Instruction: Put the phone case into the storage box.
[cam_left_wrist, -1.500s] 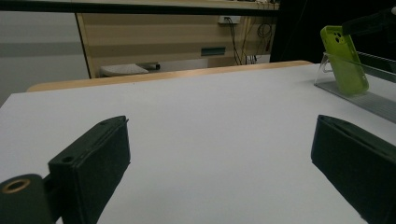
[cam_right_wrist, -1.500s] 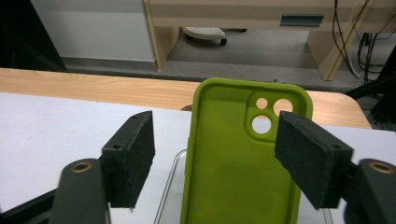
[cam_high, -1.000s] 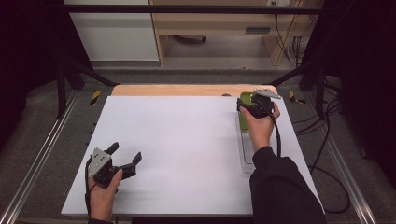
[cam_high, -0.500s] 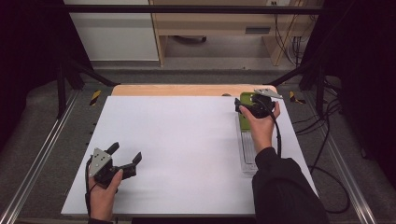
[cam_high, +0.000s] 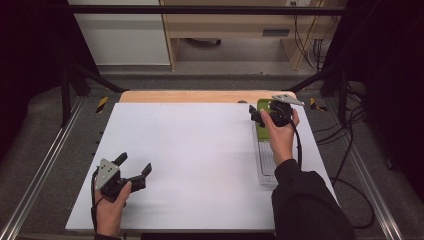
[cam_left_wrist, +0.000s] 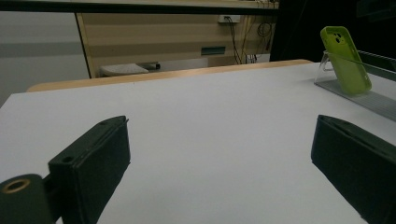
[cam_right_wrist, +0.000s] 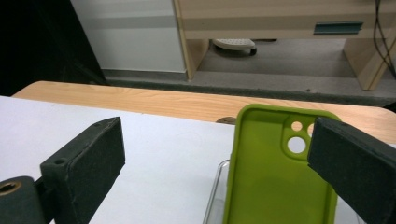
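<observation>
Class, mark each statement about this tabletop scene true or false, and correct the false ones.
1. The phone case is green. True.
2. The phone case lies flat in the middle of the white table. False: it leans upright in the clear stand near the table's right edge.
3. The right gripper is clamped on the phone case. False: its jaws stand open, and the left pad is well clear of the case.
4. The left gripper is open, with nothing between its jaws. True.
5. The left gripper is beside the phone case. False: it sits at the near left of the table, far from it.
</observation>
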